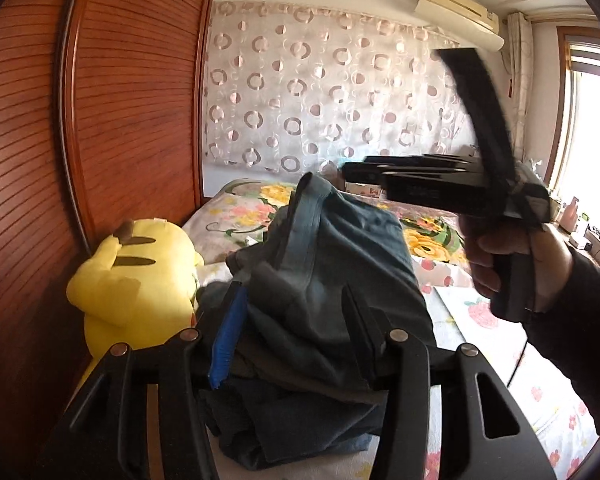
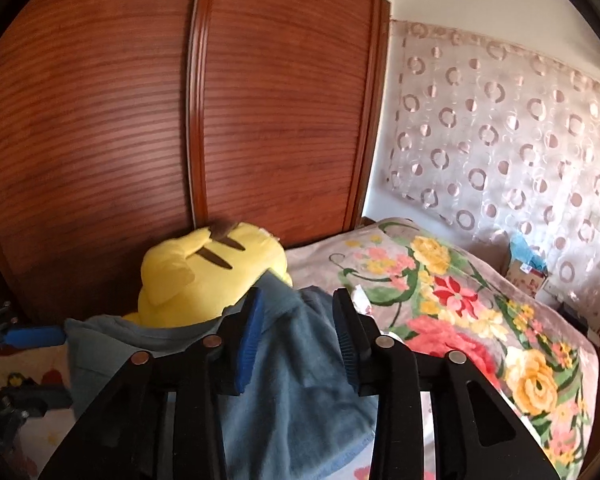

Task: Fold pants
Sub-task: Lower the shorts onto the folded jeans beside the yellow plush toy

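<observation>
Taking the yellow plush toy (image 1: 140, 276) with dark ear stripes as my landmark and working left to right from it: the crumpled blue-grey cotton pants (image 1: 324, 280) are heaped just to its right on the flower-printed bedspread (image 1: 432, 240), touching or nearly touching the toy's flank.

My left gripper (image 1: 296, 308) has its jaws apart with pants cloth bulging up between them; the blue pad on one finger lies against a fold, but I see no pinch, so I read it as released. The heap sits directly ahead of this claw.

Farther right, my right gripper (image 1: 348, 172) comes in sideways at the top of the heap, its tips at the raised waistband edge. In its own view the right gripper (image 2: 300, 316) also stands apart, cloth spread beneath and between the fingers, not clamped.

The pants' long axis is hard to call in this bunched state; I judge it runs away from me toward the patterned curtain, waistband at the far, high end. The left claw is nearer the bulk, the right nearer the waistband.
</observation>
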Tool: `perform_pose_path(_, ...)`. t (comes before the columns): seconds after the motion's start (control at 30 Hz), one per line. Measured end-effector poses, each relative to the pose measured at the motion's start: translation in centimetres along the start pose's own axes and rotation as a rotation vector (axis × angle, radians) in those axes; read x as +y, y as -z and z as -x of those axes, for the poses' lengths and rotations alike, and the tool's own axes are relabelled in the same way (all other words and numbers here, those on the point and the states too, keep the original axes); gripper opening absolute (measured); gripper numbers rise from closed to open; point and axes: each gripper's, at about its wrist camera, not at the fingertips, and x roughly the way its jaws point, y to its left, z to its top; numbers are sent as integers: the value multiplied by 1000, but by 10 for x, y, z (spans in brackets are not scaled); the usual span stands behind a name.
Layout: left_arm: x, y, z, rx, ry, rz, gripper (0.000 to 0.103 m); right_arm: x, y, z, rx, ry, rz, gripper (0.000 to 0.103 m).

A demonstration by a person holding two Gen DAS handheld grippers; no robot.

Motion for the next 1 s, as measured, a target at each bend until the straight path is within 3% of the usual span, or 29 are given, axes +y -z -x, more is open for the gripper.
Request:
perform_pose_path(0.13, -5, -4, -3, -5, -9, -26, 51, -11, 16, 20, -5, -52, -47, 37)
perform_pose_path(0.3, -4, -1, -20, 36, -23, -57, 51, -23, 38, 14, 47, -72, -71, 37)
perform_pose_path(0.37, 1, 5, -29, 69, -73, -64, 51, -28, 39, 8, 64, -69, -86, 37)
perform_pose_path(0.77, 19, 31, -52, 145, -85, -26, 51, -35, 33, -48, 124, -42, -133, 37)
perform_pose_path(1.0, 19, 30, -53, 147, -86, -23, 51, -28, 32, -32, 98, -15, -132, 37)
